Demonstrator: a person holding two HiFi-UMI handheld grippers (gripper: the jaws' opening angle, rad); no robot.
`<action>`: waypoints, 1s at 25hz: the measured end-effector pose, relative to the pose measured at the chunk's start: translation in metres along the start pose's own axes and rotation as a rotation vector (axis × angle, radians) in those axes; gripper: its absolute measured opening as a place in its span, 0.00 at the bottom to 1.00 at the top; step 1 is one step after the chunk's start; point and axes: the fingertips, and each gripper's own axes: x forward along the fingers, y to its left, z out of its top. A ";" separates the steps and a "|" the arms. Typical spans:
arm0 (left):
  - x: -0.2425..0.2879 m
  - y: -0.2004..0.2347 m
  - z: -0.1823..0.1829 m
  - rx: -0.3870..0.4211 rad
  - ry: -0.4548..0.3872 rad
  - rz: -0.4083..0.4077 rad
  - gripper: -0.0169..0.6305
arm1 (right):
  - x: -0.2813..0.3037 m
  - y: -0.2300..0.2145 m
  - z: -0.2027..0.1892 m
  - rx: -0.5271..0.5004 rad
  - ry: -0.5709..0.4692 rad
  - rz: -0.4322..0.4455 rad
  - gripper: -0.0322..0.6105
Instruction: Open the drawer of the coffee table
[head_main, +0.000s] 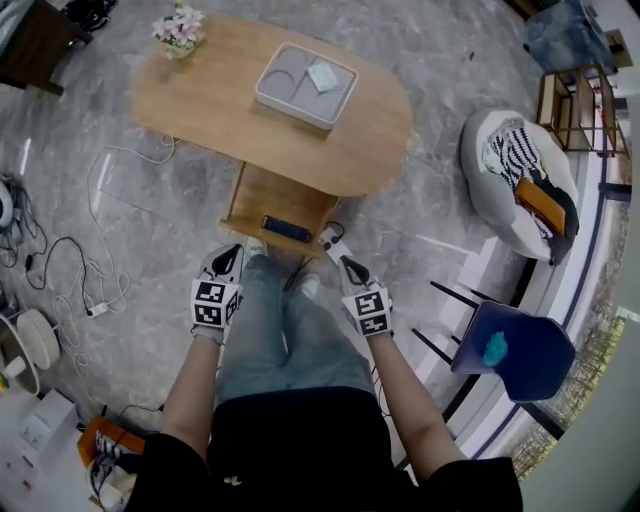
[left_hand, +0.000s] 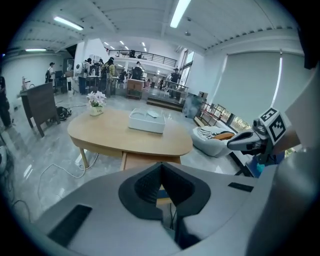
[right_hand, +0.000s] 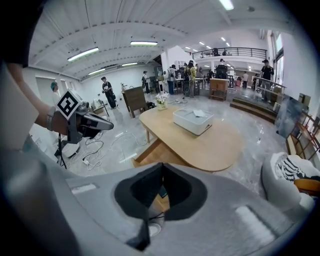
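The oval wooden coffee table (head_main: 220, 100) stands in front of me, with its drawer (head_main: 262, 200) pulled out toward my legs. A dark flat object (head_main: 286, 229) lies at the drawer's front edge. My left gripper (head_main: 231, 252) hangs above the drawer's near left corner, shut and empty. To the right, my right gripper (head_main: 345, 263) is also shut with nothing in it, apart from the drawer. In the left gripper view the table (left_hand: 115, 135) and drawer front (left_hand: 145, 161) lie beyond the closed jaws (left_hand: 161, 167). The right gripper view shows its closed jaws (right_hand: 162, 167) over the drawer (right_hand: 165, 157).
A grey tray (head_main: 305, 84) with a pale cloth and a small flower pot (head_main: 179, 30) rest on the tabletop. A white beanbag (head_main: 512, 180) sits at the right, a blue chair (head_main: 515, 350) nearer. Cables (head_main: 60, 270) trail over the floor at the left.
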 end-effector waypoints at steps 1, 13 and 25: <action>-0.007 -0.003 0.011 -0.003 -0.014 -0.001 0.05 | -0.007 0.001 0.008 0.001 -0.012 -0.001 0.05; -0.097 -0.068 0.129 0.068 -0.154 -0.038 0.05 | -0.108 0.008 0.107 0.005 -0.169 -0.040 0.05; -0.182 -0.105 0.240 0.130 -0.332 -0.086 0.05 | -0.201 0.012 0.209 -0.021 -0.334 -0.054 0.05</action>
